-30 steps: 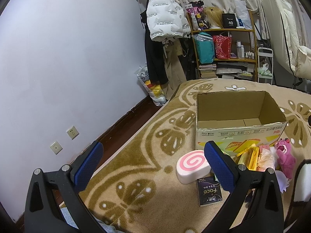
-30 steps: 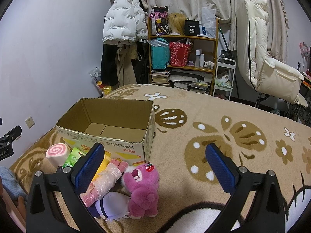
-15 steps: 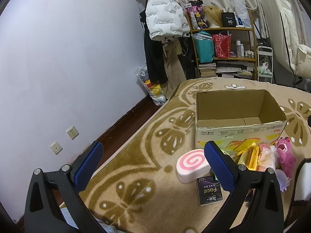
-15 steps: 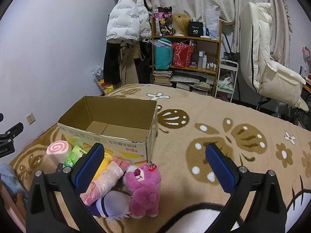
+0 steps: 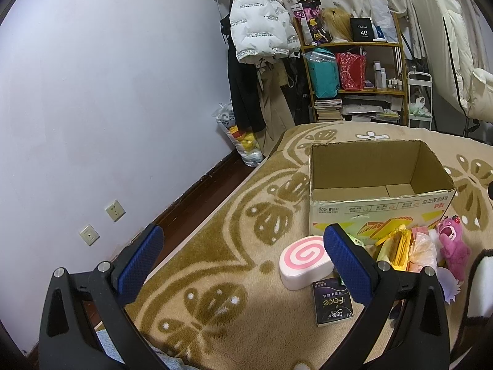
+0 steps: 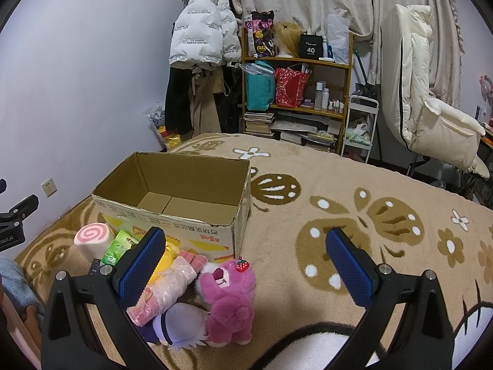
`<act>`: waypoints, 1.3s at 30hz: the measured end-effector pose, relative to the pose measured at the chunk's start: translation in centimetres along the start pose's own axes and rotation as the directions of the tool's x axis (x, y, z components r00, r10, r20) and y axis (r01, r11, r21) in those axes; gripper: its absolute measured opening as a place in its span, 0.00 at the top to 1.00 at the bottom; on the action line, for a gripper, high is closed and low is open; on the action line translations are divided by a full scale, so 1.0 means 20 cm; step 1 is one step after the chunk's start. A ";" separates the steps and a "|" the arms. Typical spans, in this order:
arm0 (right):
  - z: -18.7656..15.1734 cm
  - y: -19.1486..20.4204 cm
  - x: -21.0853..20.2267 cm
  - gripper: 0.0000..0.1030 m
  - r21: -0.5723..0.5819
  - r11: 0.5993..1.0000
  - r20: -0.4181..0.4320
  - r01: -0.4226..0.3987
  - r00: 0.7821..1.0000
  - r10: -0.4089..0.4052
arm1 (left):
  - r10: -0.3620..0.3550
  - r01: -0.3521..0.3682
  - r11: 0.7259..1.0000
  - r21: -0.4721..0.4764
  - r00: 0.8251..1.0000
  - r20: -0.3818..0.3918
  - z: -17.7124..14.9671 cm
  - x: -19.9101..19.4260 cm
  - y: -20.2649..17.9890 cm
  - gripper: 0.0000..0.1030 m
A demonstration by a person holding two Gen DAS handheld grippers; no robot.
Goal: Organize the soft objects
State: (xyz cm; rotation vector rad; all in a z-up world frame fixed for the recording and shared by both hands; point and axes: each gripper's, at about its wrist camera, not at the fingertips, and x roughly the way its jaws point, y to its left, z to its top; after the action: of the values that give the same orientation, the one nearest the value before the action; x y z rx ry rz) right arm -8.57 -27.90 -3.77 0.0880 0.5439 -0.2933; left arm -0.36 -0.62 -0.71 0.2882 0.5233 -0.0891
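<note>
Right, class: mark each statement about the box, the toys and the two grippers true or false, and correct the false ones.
1. The cardboard box holds toys. False: it is empty.
2. The pink plush bear lies on the carpet outside the box. True.
3. The right gripper grips the bear. False: it is open, holding nothing.
4. The swirl cushion sits in front of the box. True.
5. The left gripper is open. True.

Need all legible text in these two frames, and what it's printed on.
"face": dark packet on the rug, beside the pink swirl cushion.
"40": black box on the top shelf.
"450g": side of the cardboard box, printed upside down; the other print there is too small to read.
White puffer jacket: repeated print, too blurred.
Green packet: unreadable.
</note>
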 end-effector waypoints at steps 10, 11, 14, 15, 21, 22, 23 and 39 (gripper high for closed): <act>0.00 0.01 0.00 0.00 -0.003 1.000 -0.004 0.001 1.000 -0.001 | 0.002 -0.002 1.000 0.005 1.000 -0.005 -0.01 0.01 0.00 0.00; 0.00 0.01 0.00 0.00 -0.004 1.000 -0.004 0.001 1.000 -0.001 | 0.002 -0.002 1.000 0.005 1.000 -0.005 -0.01 0.01 0.00 0.00; 0.00 0.01 -0.01 0.00 -0.003 1.000 -0.001 0.000 1.000 0.000 | 0.008 -0.008 1.000 0.009 1.000 -0.011 -0.02 0.02 0.00 0.00; 0.00 0.00 -0.01 0.00 -0.002 1.000 0.003 0.004 1.000 -0.004 | -0.001 0.001 1.000 0.008 1.000 -0.015 -0.02 0.02 0.00 0.00; 0.01 -0.02 0.00 0.00 0.025 1.000 -0.003 -0.014 1.000 0.014 | -0.036 0.036 0.999 0.009 0.998 -0.046 -0.02 0.04 0.01 0.00; 0.01 -0.03 0.01 0.00 0.030 0.999 -0.008 -0.015 1.000 0.016 | -0.038 0.039 0.999 0.011 0.998 -0.053 -0.01 0.05 0.00 0.00; 0.02 -0.03 0.01 0.00 0.038 0.999 -0.014 -0.017 1.000 0.017 | -0.042 0.043 0.999 0.014 0.997 -0.062 -0.01 0.06 0.00 0.00; 0.02 -0.14 0.25 0.00 0.132 0.990 -0.208 -0.041 0.976 0.068 | -0.127 0.129 0.992 0.005 0.980 -0.156 0.07 0.26 -0.07 0.00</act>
State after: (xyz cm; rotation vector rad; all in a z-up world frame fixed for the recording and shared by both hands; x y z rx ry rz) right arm -5.10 -31.82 -6.08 0.2594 0.7338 -0.2665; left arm 4.64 -2.43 -2.59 0.2777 0.6968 -0.1966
